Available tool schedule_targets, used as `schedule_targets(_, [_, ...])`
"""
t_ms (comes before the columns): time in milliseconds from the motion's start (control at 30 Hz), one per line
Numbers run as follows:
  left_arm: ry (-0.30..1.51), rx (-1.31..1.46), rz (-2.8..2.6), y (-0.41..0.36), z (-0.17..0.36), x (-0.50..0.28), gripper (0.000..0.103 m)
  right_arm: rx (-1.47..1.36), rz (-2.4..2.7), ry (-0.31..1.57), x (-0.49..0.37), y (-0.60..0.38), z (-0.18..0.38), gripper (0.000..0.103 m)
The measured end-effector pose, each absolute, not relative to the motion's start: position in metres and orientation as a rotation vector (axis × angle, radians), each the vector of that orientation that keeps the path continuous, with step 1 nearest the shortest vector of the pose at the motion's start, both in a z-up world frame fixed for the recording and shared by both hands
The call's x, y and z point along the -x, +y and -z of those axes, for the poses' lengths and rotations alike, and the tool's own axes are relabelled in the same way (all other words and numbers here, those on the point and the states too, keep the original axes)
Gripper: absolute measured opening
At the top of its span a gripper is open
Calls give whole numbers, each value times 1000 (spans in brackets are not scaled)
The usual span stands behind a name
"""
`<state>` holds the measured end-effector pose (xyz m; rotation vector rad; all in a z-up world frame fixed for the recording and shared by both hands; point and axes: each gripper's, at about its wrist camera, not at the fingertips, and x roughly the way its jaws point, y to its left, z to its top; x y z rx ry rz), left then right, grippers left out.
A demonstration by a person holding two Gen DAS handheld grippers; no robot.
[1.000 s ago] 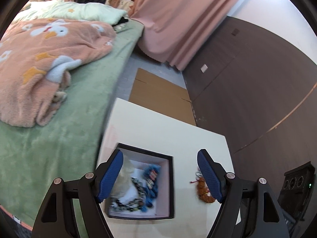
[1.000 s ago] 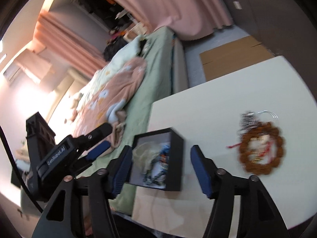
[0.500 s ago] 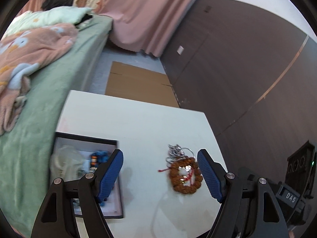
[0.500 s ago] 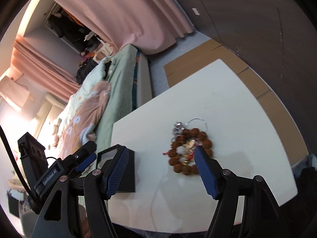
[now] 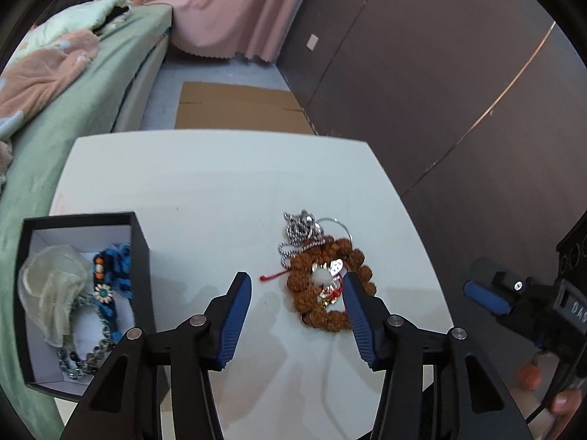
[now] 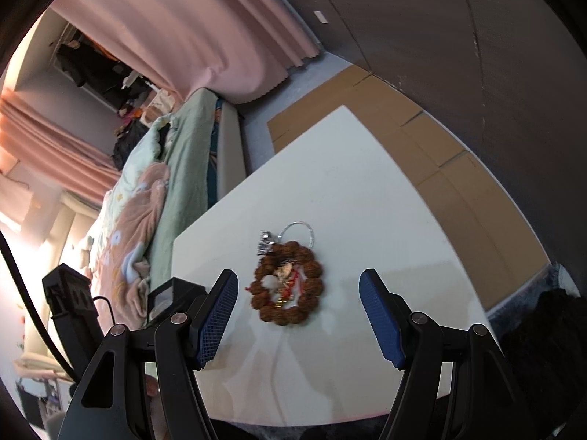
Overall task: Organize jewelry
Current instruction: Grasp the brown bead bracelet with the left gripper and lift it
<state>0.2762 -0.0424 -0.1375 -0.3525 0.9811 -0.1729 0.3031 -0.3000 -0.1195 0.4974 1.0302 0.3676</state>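
Nearest, the left gripper (image 5: 295, 286) hangs over the white table (image 5: 220, 183), its blue pads apart and grasping nothing; its jaws have just been closing. The brown bead bracelet (image 5: 326, 286) lies flat on the table just past its right pad, which overlaps the ring's right edge in the left wrist view; I cannot tell if they touch. Off at three o'clock the right gripper (image 6: 297, 293) points down at the same bracelet (image 6: 288, 286), released, pads wide and empty, the ring lying beyond and between them.

Inside the ring lie small gold and white charms with a red cord (image 5: 273, 275) trailing toward nine o'clock. At the bracelet's twelve o'clock edge a silver chain (image 5: 299, 231) sits heaped, touching the beads, with a thin wire hoop (image 6: 299, 229) beside it.

At nine o'clock of the bracelet, well apart, stands the open black box (image 5: 141, 242), holding a pale cloth (image 5: 51, 286), blue beadwork (image 5: 117, 267) and a clear bead strand (image 5: 80, 363).

Farther off lie flat cardboard (image 5: 238, 110) on the floor, a green bed (image 5: 91, 84) at ten o'clock, and pink curtains (image 5: 227, 3).
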Motion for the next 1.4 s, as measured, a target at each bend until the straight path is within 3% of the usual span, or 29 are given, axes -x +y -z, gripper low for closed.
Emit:
schedule_targets(167, [1031,337,182,-55,153,-282,52,-502,-365,1037,-305,-309,121,69])
schedule_targets(433, [1099,316,159,-70,178,-294,35,-507,-365,1066,-313,-315,130,69])
schedule_targets(733, [1124,374,200,-69,184,-294,26,-491,-367,1096,-318,-308,137,69])
schedule_targets(1267, [894,461,312,-40,106,-261,24,-451,-354,1121,-322,-285,147,69])
schedule_targets(1400, [857,490,294,-18,97,-258,24,-450,-409,1131,-324,-269,150,63])
